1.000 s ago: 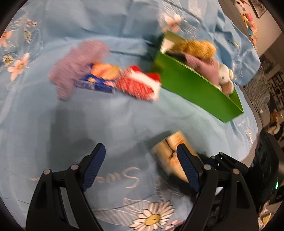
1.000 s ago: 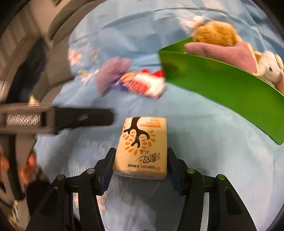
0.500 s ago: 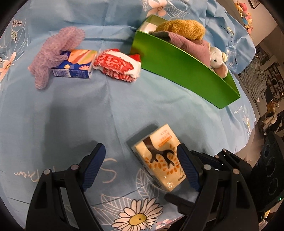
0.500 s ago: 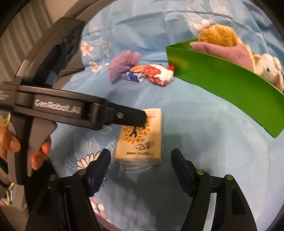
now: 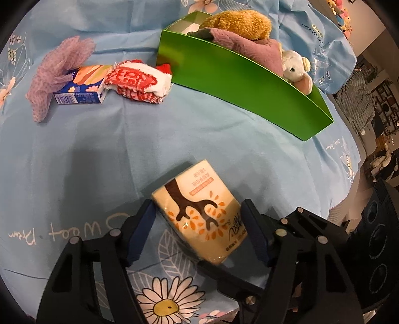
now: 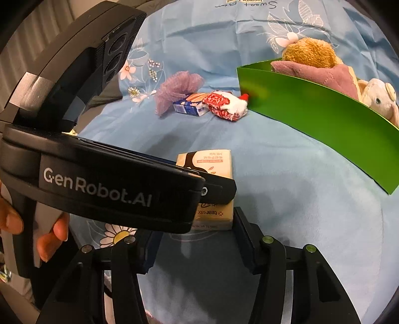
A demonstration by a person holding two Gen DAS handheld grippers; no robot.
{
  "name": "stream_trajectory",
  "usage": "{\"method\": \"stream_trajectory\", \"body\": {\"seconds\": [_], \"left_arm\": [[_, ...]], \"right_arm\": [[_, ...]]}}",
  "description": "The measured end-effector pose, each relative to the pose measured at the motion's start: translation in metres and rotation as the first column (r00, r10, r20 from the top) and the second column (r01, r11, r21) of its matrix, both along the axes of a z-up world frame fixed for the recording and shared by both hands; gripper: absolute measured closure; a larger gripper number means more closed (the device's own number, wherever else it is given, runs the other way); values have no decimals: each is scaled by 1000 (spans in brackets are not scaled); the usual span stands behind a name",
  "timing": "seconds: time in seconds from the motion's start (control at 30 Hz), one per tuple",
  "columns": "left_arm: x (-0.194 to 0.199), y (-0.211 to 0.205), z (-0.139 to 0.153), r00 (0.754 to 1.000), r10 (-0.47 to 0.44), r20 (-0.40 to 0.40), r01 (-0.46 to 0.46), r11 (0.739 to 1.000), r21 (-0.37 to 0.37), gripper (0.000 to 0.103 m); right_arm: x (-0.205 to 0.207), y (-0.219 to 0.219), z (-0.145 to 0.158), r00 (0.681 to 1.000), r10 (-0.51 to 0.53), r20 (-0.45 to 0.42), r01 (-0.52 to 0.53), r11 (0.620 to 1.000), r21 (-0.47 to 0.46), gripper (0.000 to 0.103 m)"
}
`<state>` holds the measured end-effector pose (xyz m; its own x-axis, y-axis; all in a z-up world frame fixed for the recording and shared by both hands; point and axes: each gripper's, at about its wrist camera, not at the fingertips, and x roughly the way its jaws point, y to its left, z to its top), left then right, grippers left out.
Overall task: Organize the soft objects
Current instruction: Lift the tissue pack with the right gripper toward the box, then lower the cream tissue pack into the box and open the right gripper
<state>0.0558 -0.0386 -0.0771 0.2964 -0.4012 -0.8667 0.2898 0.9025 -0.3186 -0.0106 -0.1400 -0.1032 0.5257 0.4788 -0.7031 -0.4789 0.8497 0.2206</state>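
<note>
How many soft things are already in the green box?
3 visible: a brown plush at the far end, a mauve cloth below it, and a pale plush toy at the near end. More may lie hidden behind the box wall.

Bare cloth (image 5: 204, 129) before green box (image 5: 239, 82)

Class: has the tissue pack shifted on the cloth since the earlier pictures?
Yes. In the right wrist view the tissue pack now lies farther from the green box.

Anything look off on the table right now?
Both grippers are at one tissue pack: the left hand-held gripper is closing around it while the right hand-held gripper closes at its near end. The pack lies askew across the left one's fingers.
</note>
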Motion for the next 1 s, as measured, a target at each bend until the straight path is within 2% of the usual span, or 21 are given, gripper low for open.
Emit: {"method": "stream_trajectory", "body": {"seconds": [0.17,0.43,0.67,1.0], "left_arm": [[-1,1,3,1000,13,3,-13,1000,1,37],[-3,-9,25,998,8,67,-9,1000,19,39],[10,-28,59,987,-20,157,15,999,30,39],[58,-75,111,965,-72,253,69,997,20,39]], "right_arm": [[-1,-3,0,1000,-6,-4,6,1000,23,48],[-2,-11,11,999,-28,28,26,997,67,48],[7,-27,40,991,-73,112,63,993,96,48],[41,-70,87,958,-172,230,144,980,134,48]]}}
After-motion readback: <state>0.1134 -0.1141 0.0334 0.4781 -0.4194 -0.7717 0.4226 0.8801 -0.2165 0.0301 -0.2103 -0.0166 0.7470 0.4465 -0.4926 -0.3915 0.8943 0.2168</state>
